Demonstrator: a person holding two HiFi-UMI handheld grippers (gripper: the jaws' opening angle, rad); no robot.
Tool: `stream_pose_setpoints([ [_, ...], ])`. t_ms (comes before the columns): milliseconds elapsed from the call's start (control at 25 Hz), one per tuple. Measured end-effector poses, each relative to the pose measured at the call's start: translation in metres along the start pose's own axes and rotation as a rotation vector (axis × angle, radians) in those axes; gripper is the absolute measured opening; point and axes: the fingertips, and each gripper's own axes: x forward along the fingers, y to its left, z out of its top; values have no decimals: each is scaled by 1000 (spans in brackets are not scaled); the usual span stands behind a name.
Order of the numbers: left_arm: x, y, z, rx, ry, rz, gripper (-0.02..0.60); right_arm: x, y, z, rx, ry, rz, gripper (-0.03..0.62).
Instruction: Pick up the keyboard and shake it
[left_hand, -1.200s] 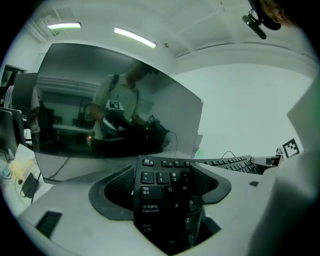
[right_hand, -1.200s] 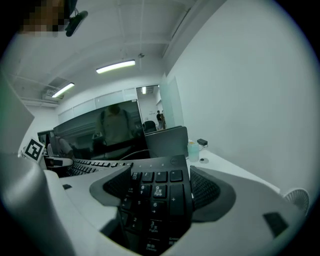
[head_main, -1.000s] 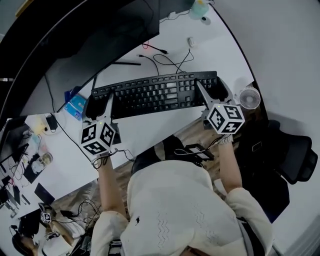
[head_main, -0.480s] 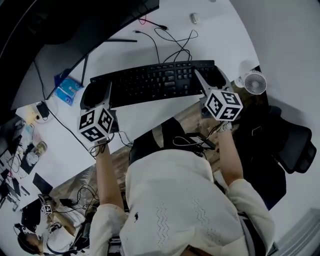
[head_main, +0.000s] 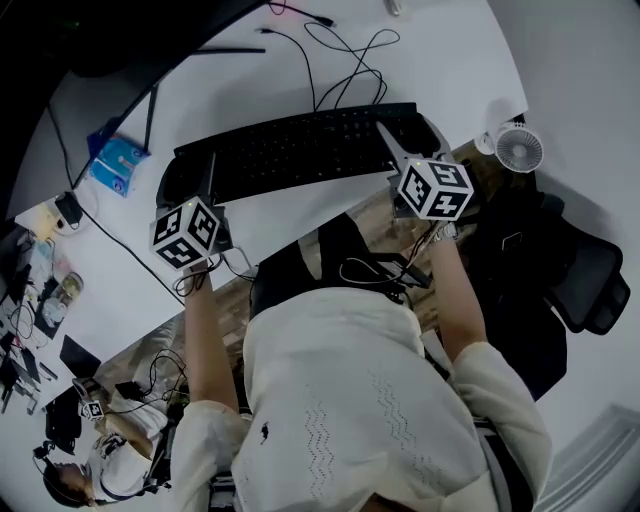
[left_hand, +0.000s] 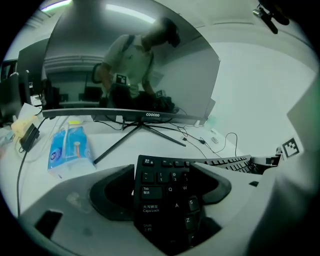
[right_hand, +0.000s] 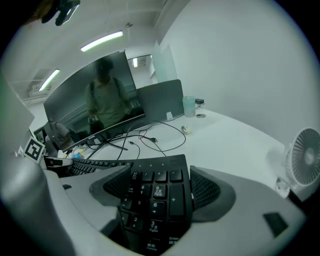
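Keyboard (head_main: 300, 150) rode up-frame with both grippers; left gripper (head_main: 208, 172) and right gripper (head_main: 388, 140) each pinch an end. Lift likely underway, shake pending.

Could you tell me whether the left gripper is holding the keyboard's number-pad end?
No, the left gripper clamps the keyboard at its Tab and Caps Lock end.

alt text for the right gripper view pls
The right gripper clamps the number-pad end of a black keyboard between its jaws, seen from close up. Behind it a white desk carries loose cables and a dark monitor, and a small fan stands at the right edge.
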Motion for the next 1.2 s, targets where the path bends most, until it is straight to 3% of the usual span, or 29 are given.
stream_pose_setpoints([
  [440,21,16,-37,-17,81,41,331,33,-8,-44,31,73,19,356],
  [1200,44,21,-59,-18,73,40,331,55,-21,-71,52,79,32,357],
])
